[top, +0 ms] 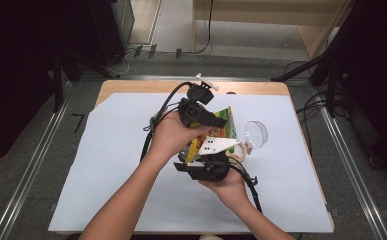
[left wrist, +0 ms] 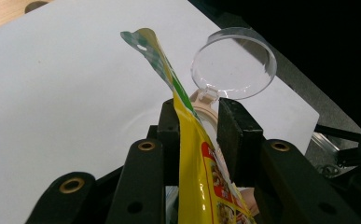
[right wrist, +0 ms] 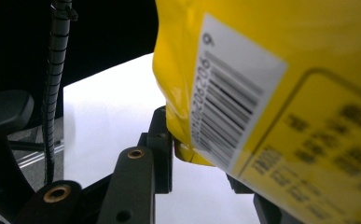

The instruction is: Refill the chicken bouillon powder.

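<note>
A yellow and green snack bag [top: 226, 125] hangs in the air over the middle of the table, gripped from two sides. My left gripper [top: 219, 122] comes in from the far left and is shut on it. In the left gripper view the bag [left wrist: 193, 158] runs edge-on between the pads [left wrist: 236, 133] of the left gripper [left wrist: 199, 119], its green top sticking up past them. My right gripper [top: 199, 160] holds the bag from the near side. In the right gripper view the bag [right wrist: 271, 70], barcode side up, hides the right jaw of the right gripper [right wrist: 199, 149].
A clear round plastic cup [top: 256, 133] [left wrist: 234, 63] lies on the white sheet [top: 111, 165] just right of the bag, with a beige ring [top: 239, 150] beside it. The wooden table edge [top: 146, 86] shows at the back. Dark stands and cables flank the table.
</note>
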{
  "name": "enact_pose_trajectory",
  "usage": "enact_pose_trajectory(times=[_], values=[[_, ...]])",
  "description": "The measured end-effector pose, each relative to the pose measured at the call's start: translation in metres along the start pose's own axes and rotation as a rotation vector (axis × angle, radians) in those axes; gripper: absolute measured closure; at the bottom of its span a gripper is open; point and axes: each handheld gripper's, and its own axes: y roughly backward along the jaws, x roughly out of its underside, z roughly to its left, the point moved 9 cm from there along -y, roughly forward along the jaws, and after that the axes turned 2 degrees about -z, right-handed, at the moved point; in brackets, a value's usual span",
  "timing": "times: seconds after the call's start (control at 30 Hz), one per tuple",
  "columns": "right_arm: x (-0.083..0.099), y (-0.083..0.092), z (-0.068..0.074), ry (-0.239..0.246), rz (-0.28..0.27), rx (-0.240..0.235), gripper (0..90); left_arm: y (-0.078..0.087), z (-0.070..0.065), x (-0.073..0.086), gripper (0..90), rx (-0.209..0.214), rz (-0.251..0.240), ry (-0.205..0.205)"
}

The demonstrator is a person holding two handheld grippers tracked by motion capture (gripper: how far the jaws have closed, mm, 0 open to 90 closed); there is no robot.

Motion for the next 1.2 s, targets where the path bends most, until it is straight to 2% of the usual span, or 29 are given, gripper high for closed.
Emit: enact_pose_trajectory(times=[1.2], values=[[0.0027,-0.0015,-0.0008,-0.003,-0.003,0.001,69.9,-0.0013,-0.0057,0.0015,70.7,-0.006,0.006,-0.017]])
